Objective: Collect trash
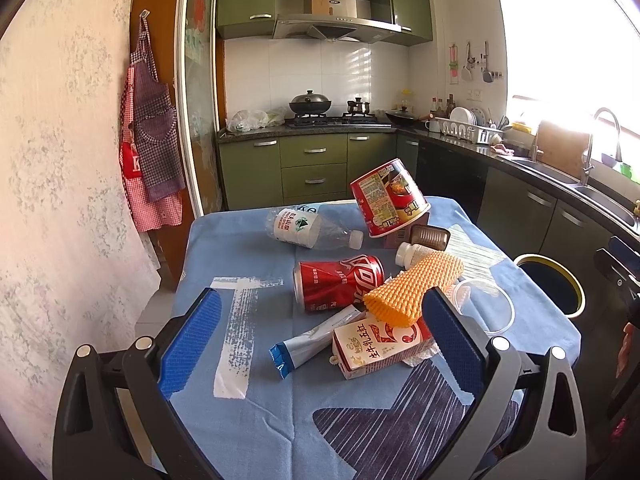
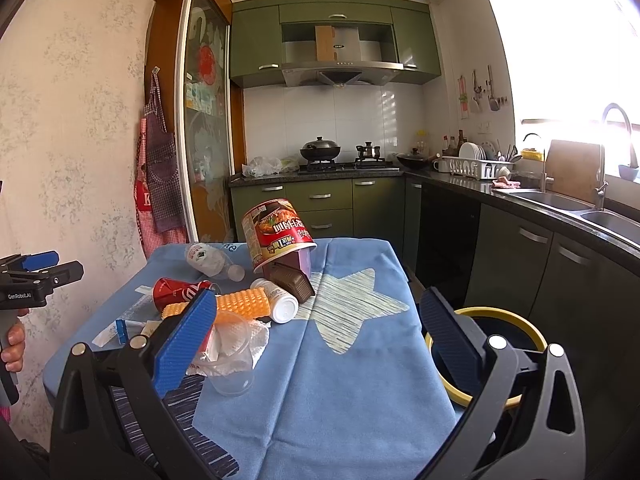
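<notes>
Trash lies on a table with a blue cloth (image 1: 248, 412). There is a crushed red cola can (image 1: 338, 282), a red-and-white milk carton (image 1: 380, 346), an orange foam net (image 1: 414, 292), a silver-blue wrapper (image 1: 312, 340), a plastic bottle (image 1: 308, 229), a tilted noodle cup (image 1: 388, 198) and a clear plastic cup (image 2: 234, 356). My left gripper (image 1: 324, 344) is open, low over the near edge, jaws either side of the carton and wrapper. My right gripper (image 2: 316, 340) is open above the cloth (image 2: 320, 400), empty. A yellow-rimmed bin (image 2: 486, 354) stands right of the table.
A white pill bottle (image 2: 280, 302) and a brown box (image 2: 292, 282) lie by the noodle cup (image 2: 276, 232). Crumpled tissue (image 2: 256, 340) lies under the clear cup. Kitchen cabinets, stove and sink counter run behind and to the right. Aprons hang on the left wall.
</notes>
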`<state>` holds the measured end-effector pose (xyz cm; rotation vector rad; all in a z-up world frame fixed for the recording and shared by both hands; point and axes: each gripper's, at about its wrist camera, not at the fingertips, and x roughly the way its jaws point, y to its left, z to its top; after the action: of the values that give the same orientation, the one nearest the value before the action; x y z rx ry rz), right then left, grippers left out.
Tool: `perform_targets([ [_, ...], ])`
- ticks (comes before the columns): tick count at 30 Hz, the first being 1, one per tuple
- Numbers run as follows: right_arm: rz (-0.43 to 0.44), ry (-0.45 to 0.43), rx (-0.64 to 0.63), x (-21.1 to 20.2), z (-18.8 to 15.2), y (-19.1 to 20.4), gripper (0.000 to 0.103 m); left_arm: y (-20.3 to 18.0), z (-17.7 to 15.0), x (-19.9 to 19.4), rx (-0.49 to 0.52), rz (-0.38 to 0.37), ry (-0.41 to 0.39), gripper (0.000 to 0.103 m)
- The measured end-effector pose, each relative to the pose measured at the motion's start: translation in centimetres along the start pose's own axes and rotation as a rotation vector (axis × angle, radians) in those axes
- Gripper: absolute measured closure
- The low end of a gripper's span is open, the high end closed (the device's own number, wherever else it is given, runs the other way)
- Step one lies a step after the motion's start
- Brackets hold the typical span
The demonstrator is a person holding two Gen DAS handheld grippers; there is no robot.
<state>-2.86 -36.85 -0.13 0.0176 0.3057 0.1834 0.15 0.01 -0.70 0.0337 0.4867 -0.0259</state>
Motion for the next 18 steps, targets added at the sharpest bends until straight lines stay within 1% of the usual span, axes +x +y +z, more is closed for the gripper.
perform_targets([
  [12, 0.000, 0.004, 0.001, 0.27, -0.24, -0.03, 0.006, 0.00, -0.63, 0.45, -0.002, -0.012, 0.007, 0.004],
  [18, 0.000, 0.004, 0.002, 0.35, -0.41, 0.04, 0.006, -0.12, -0.41, 0.55, -0.004, -0.016, 0.014, 0.004],
])
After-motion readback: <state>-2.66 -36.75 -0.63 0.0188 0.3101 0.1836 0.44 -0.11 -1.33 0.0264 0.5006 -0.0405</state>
